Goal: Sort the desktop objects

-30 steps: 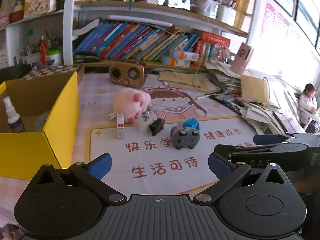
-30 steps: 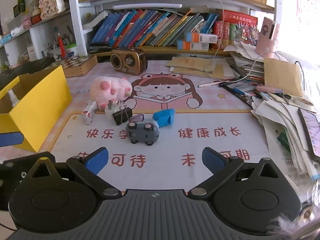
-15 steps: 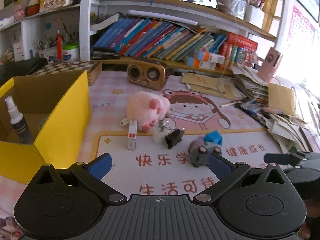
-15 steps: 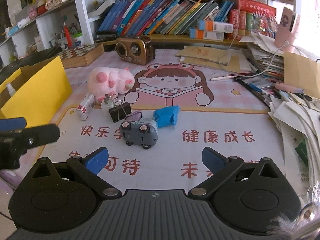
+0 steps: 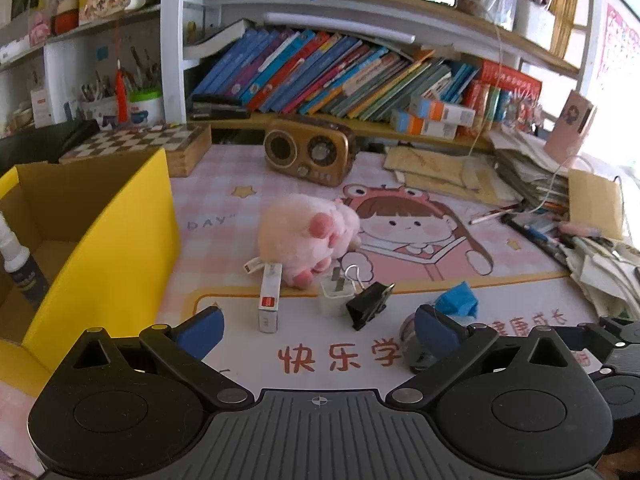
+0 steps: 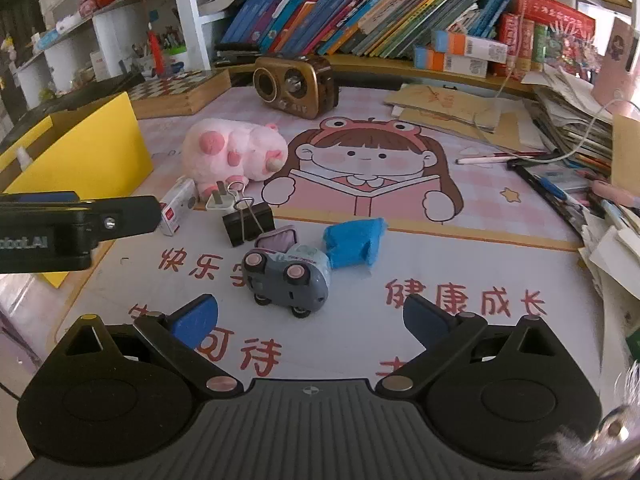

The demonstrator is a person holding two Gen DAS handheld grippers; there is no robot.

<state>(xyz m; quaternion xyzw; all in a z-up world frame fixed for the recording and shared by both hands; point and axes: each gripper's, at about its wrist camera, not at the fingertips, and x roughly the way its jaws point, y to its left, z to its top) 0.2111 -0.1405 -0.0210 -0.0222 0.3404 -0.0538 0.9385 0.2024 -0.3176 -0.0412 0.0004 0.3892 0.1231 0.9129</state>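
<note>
On the desk mat lie a pink plush pig (image 5: 306, 236) (image 6: 230, 154), a small white and red box (image 5: 269, 298) (image 6: 176, 204), a white plug (image 5: 335, 294) (image 6: 218, 200), a black binder clip (image 5: 368, 304) (image 6: 248, 222), a grey toy car (image 6: 286, 276) and a blue crumpled piece (image 5: 458, 302) (image 6: 352, 242). My left gripper (image 5: 318, 326) is open and empty, just short of the box and clip. My right gripper (image 6: 308, 318) is open and empty, right in front of the car. The car is mostly hidden behind my left gripper's right finger (image 5: 434, 326).
A yellow cardboard box (image 5: 100, 232) (image 6: 86, 156) stands at the left with a spray bottle (image 5: 18, 264) inside. A brown radio (image 5: 310, 150) (image 6: 296, 82), a chessboard (image 5: 140, 142) and bookshelves stand behind. Papers and pens (image 6: 560, 160) pile at the right.
Both grippers have moved forward toward the objects, which now look larger. The left gripper has swung left so the box and clip sit ahead of it. Both stay open.
</note>
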